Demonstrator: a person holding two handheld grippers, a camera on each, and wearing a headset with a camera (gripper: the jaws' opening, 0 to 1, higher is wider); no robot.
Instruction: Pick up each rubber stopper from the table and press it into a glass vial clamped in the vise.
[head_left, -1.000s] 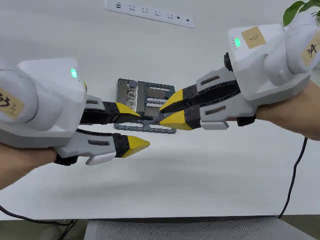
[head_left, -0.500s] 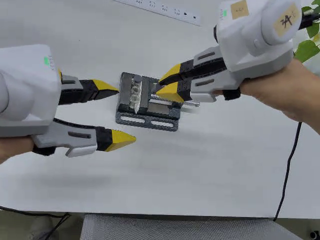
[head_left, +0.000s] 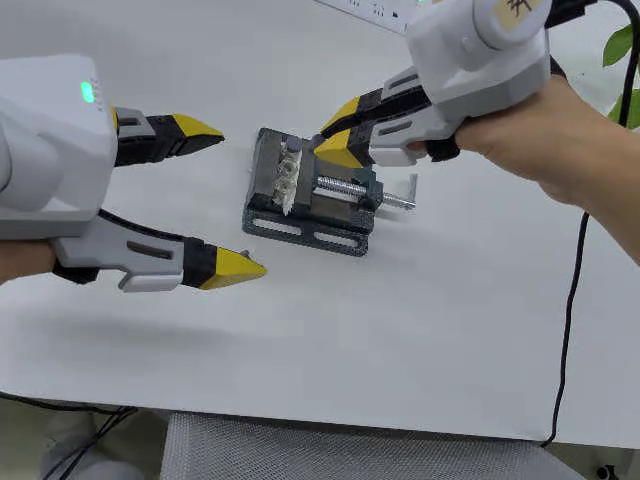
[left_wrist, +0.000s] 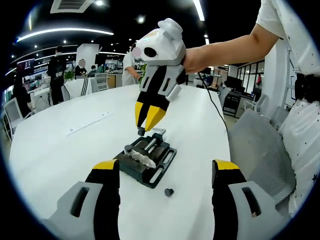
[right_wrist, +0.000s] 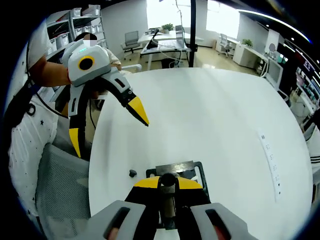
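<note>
Left gripper (head_left: 225, 198): jaws wide apart, nothing in them. I've got it hovering off the table (head_left: 330, 330), left of the vise (head_left: 312, 212).

Right gripper (right_wrist: 168, 184): jaws nearly together, clamped on a dark rubber stopper (right_wrist: 168, 178), which sits right at the tips. The left gripper view shows it poking out below the yellow tips. This gripper comes in from the far right, tips pointing down and left, just above the far side of the vise and not touching it.

The vise sits mid-table, screw handle sticking out to the right. A row of clear glass vials (left_wrist: 141, 158) is clamped between its jaws. There's a dark round top at one end of the row; I can't tell whether it's a seated stopper.

A spare stopper (left_wrist: 169, 191) lies on the table just beside the vise, on the side facing the left gripper, apart from both grippers.

A white power strip (right_wrist: 267, 150) lies along the far edge, well apart from the vise. A black cable (head_left: 577, 300) runs down the right side of the table.
</note>
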